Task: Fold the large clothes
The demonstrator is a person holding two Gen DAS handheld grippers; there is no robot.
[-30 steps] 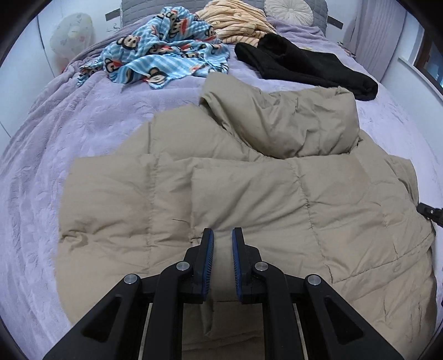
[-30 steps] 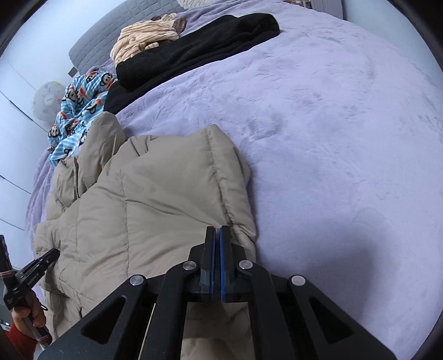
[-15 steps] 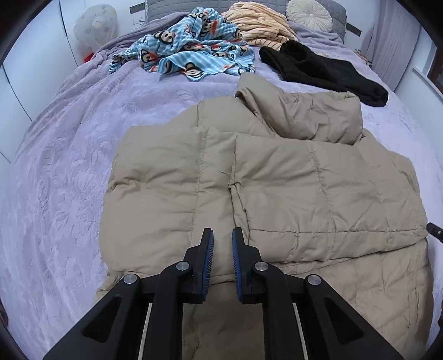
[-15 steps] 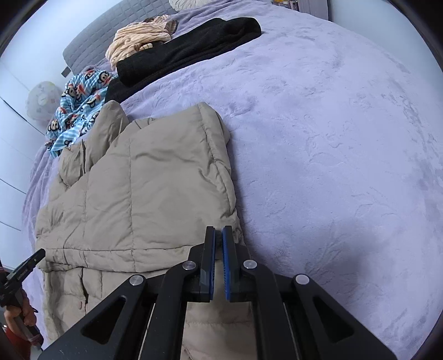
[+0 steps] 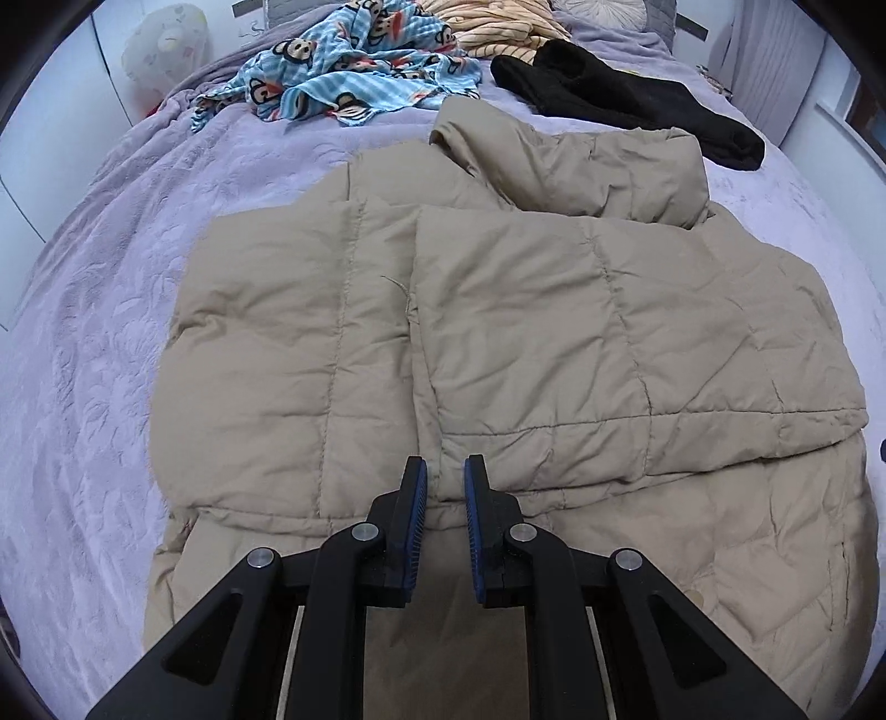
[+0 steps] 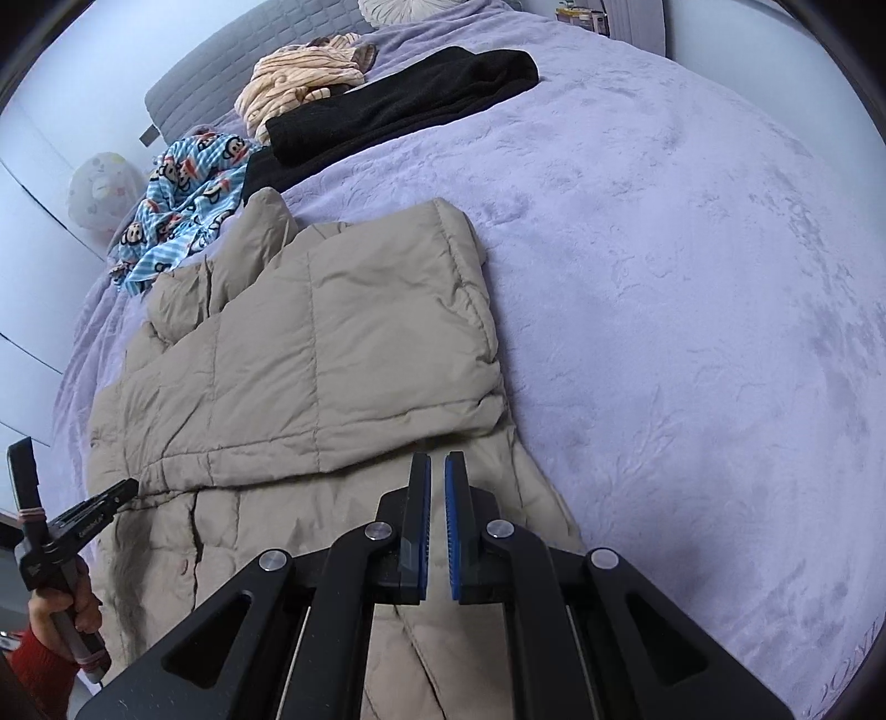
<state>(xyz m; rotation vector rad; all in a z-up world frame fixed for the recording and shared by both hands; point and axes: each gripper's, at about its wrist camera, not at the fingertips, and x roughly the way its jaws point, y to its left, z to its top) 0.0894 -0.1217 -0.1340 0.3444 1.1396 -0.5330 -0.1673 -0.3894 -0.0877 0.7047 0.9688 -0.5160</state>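
Note:
A tan puffer jacket (image 5: 526, 343) lies on the purple bed, its lower part folded up over the body, with the fold's hem running across in front of me. It also shows in the right wrist view (image 6: 310, 354). My left gripper (image 5: 444, 471) is open and empty, hovering just above the folded hem near its middle. My right gripper (image 6: 437, 471) is slightly open and empty, above the jacket's right edge beside the folded corner. The left gripper and the hand holding it show at the left edge of the right wrist view (image 6: 83, 515).
The purple bedspread (image 6: 692, 277) stretches wide to the jacket's right. At the head of the bed lie a blue monkey-print garment (image 5: 343, 72), a black garment (image 5: 626, 94) and a striped cream garment (image 5: 487, 22). A round pillow (image 6: 410, 8) rests by the headboard.
Both grippers have pulled back toward me and risen, so the jacket looks farther off. The right gripper, shut on the jacket's edge a second ago, has opened and let go.

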